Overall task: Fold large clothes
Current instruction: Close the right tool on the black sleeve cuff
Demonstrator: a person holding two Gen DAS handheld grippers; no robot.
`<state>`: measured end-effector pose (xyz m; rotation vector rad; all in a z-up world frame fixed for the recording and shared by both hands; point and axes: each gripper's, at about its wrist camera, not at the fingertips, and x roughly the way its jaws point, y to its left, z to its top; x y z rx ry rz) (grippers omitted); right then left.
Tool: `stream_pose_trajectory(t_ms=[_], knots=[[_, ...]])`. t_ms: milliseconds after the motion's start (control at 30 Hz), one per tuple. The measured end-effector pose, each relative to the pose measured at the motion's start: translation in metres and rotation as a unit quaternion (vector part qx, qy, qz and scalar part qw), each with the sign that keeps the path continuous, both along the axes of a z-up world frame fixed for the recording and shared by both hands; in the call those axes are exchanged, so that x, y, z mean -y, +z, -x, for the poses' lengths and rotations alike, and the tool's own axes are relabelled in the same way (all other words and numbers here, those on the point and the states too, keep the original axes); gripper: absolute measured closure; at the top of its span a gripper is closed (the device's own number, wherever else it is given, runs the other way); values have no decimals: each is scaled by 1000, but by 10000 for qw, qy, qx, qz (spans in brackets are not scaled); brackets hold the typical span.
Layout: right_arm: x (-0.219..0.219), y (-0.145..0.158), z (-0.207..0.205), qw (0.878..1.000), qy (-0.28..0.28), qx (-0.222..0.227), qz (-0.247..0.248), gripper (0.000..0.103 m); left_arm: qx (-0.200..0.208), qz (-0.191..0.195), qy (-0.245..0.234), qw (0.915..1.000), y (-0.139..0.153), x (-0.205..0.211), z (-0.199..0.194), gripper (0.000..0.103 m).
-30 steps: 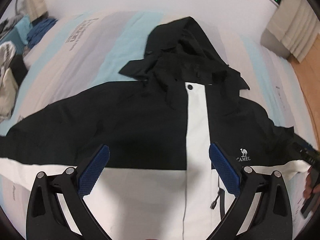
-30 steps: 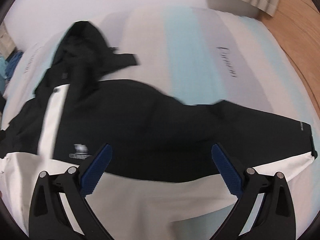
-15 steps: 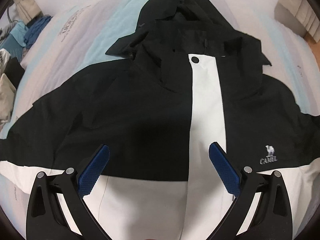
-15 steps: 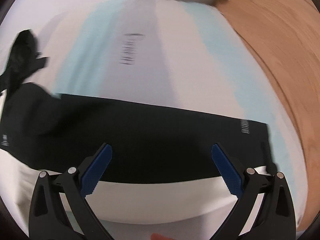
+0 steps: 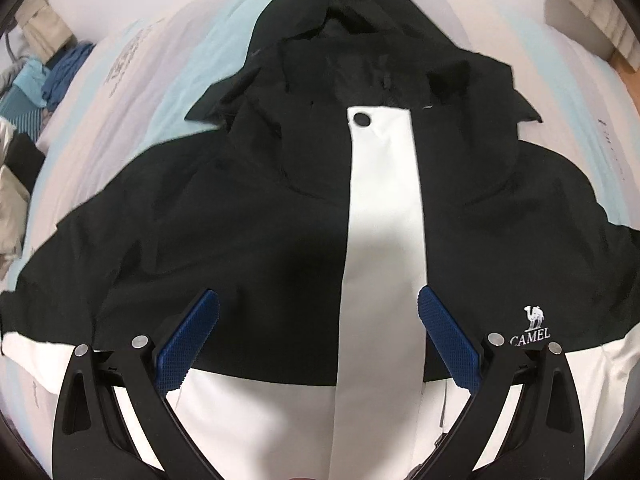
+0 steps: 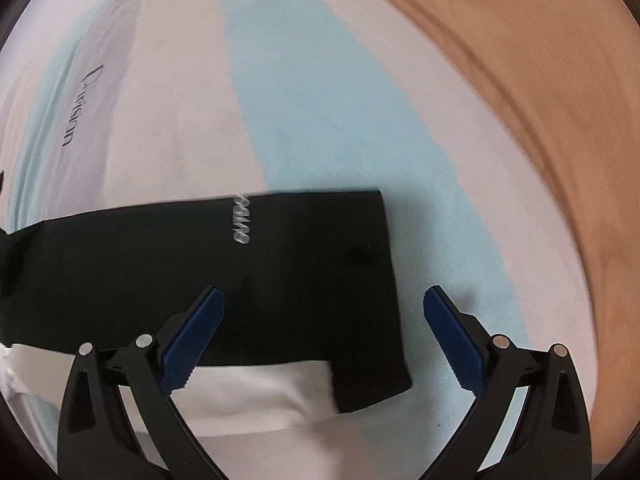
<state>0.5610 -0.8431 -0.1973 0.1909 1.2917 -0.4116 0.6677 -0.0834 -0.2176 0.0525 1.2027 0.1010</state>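
Jacket (image 5: 248, 216) (black over white, hood up top) lies spread front-up on a striped bed (image 6: 304, 100), left gripper (image 5: 318, 340) gaping above its chest, right gripper (image 6: 322, 334) gaping over the sleeve (image 6: 224, 280) cuff.

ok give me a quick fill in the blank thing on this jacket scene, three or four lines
1. The black and white hooded jacket lies spread on a striped ____.
2. The logo on its chest reads ____.
3. The left gripper hovers with its jaws ____.
4. The right gripper points at the end of the jacket's black ____.

Missing words: bed; CAMEL; open; sleeve
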Motion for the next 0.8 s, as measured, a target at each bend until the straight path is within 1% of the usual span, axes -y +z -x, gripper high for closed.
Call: stream_pose_trajectory(t_ms=[33,133,233,300,367,500,600,633,767,800], knots=[[8,-3,3,9998,-44,-62,-190,7,-24,-4,26,10000,-2,0,-1,6],[23,-6,10,9991,-58,-96,-408,9,-66,-66,24,10000,-6,-1,-2,6],[32,-11,17,9979,-33,-152,-636,20,-157,-114,125,9997,-12,-4,-3,6],[33,-14,19,9973,35,-192,-706,30,-187,-160,207,9995,-15,-7,-4,6],[34,-14,22,9964,28,-176,-823,35,-202,-230,199,9993,-16,-8,-5,6],[31,-17,23,9950,13,-146,-990,34,-242,-454,76,9986,-19,-7,-9,6],[26,-18,17,9934,111,-112,-1134,34,-210,-478,101,9986,-17,-9,-10,6],[22,-20,15,9927,173,-163,-1183,34,-204,-458,117,9987,-17,-10,-10,6],[24,-34,1,9912,213,-408,-1238,22,-193,-432,116,9988,-17,-9,-11,6],[22,-35,0,9907,218,-441,-1266,16,-194,-426,110,9988,-17,-8,-11,6]])
